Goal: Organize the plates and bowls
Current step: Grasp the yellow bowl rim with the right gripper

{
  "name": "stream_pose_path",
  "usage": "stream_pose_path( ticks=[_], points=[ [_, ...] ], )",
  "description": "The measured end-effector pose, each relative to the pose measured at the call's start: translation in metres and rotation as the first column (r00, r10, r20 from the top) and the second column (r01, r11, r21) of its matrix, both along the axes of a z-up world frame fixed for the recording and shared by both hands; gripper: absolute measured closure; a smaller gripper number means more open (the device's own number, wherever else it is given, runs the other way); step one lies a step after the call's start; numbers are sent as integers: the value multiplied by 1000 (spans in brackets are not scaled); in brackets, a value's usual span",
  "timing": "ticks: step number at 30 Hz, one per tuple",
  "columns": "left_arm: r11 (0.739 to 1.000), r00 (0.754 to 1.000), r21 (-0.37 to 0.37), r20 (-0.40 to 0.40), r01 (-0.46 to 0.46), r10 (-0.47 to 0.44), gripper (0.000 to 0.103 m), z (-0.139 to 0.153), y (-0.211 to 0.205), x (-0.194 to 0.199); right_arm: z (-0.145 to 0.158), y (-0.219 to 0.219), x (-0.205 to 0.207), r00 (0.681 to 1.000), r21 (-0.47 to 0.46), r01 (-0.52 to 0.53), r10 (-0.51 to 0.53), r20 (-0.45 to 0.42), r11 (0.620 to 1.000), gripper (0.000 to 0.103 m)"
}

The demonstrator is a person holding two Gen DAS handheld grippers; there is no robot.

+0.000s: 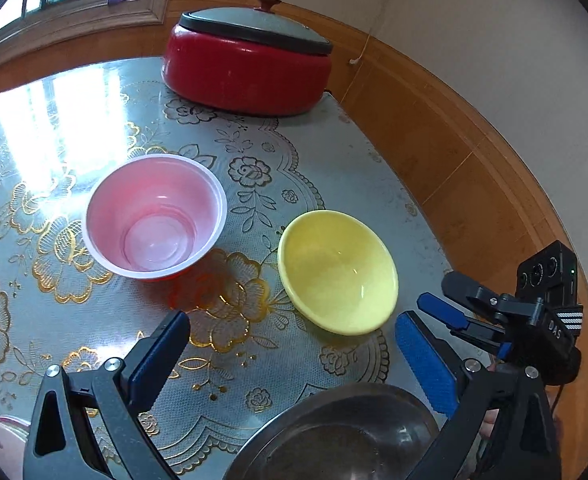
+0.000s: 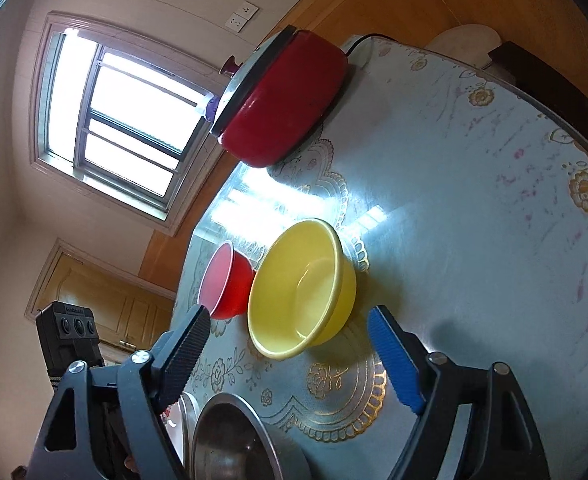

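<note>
Left wrist view first: the left hand-held gripper (image 1: 294,360) stands wide open, nothing between its blue pads, poised over the counter (image 1: 354,152) with its flowered glossy cover. Straight ahead sits the pink bowl (image 1: 154,216), upright, white-rimmed, red underneath. Just to its right, apart from it, the yellow bowl (image 1: 336,272) rests tilted, its mouth leaning toward the camera. At the bottom edge a metal bowl (image 1: 334,436) peeks in, directly below the open jaws. Far back, a red lidded cooker (image 1: 245,68) sits against the wall. On the right, the right hand-held gripper (image 1: 438,312) reaches in beside the yellow bowl, fingers apart, not touching it.

Over to the right wrist view, rolled hard sideways: the right hand-held gripper (image 2: 289,344) is open too, and the yellow bowl (image 2: 302,288) lies right in front of the gap between its pads, no pad pressing on it. The pink bowl (image 2: 225,284) sits just behind, looking close to it or touching; hard to say from here. The metal bowl (image 2: 237,440) lies under the jaws at the bottom.

Handling, as I judge it: the pink bowl looks thin plastic, light, likely to flex, so pinch its rim gently. The yellow one looks stiffer and glossy, maybe slippery; take the rim wall with one pad inside and one outside. The metal bowl should be rigid and smooth, prone to sliding on this slick cover.
</note>
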State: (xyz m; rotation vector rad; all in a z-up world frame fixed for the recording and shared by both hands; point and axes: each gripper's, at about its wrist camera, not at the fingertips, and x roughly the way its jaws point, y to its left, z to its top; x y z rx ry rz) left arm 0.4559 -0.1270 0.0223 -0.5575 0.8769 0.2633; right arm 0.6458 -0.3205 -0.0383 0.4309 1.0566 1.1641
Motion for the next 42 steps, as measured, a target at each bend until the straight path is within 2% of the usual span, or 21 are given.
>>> stream_pose_path(
  ticks=[3,7,11,13,15,19,22,24,25,27,39,42],
  points=[
    [998,1000,-62,-23,-6,5,0,-9,6,10,-4,7,5,1000,-28,5,-5,-1,1000,28],
    [996,999,-84,-27,-21,19,0,-13,11,20,-9,12,11,1000,-44,9,-9,-2,999,33],
    [994,999,-107,-36,-28,24,8,-16,14,32,-11,17,14,1000,-67,11,-10,11,998,50],
    [992,999,-121,-45,-26,21,15,-19,16,37,-12,19,15,1000,-77,8,-7,13,997,54],
    [990,998,-136,-63,-24,16,25,-24,17,43,-15,21,16,1000,-84,2,-1,9,996,54],
    [987,997,-158,-77,-25,13,35,-31,20,50,-16,25,17,1000,-90,-12,14,13,996,62],
    [981,996,-190,-89,-23,6,53,-37,20,53,-19,27,18,1000,-99,-13,14,13,995,69],
    [982,995,-186,-103,-20,1,69,-41,19,55,-23,28,19,1000,-101,-13,13,5,995,73],
    [983,994,-182,-107,-19,0,72,-43,18,57,-25,29,19,1000,-106,-11,11,5,994,80],
    [988,994,-156,-107,-14,-3,77,-42,14,56,-26,27,18,1000,-124,5,-3,13,992,85],
    [995,999,-101,-40,6,-10,78,-14,2,29,4,17,-3,996,-79,-9,16,86,997,86],
    [998,1000,-62,-16,21,-22,78,-5,-7,17,13,13,-12,994,-73,-15,23,109,997,86]
  ],
)
